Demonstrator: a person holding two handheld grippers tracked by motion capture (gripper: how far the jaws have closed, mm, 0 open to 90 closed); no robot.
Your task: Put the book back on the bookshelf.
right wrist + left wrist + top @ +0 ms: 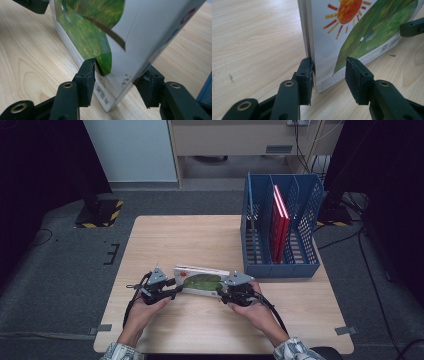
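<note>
A picture book (202, 281) with a white cover, an orange sun and a big green leaf stands tilted on its long edge near the table's front, between my two grippers. My left gripper (176, 285) sits at the book's left end. In the left gripper view the book (352, 32) is between the jaws of the left gripper (329, 75): one pad rests against the spine and the other stands off the cover with a gap. My right gripper (223, 292) holds the right end. In the right gripper view both pads of the right gripper (117, 77) press on the book (140, 37).
A blue mesh file rack (250, 235) stands at the table's right back, with thin red books (280, 217) upright in its middle slot. The pale wooden table (190, 240) is bare behind the book. Cables trail from both grippers toward the person.
</note>
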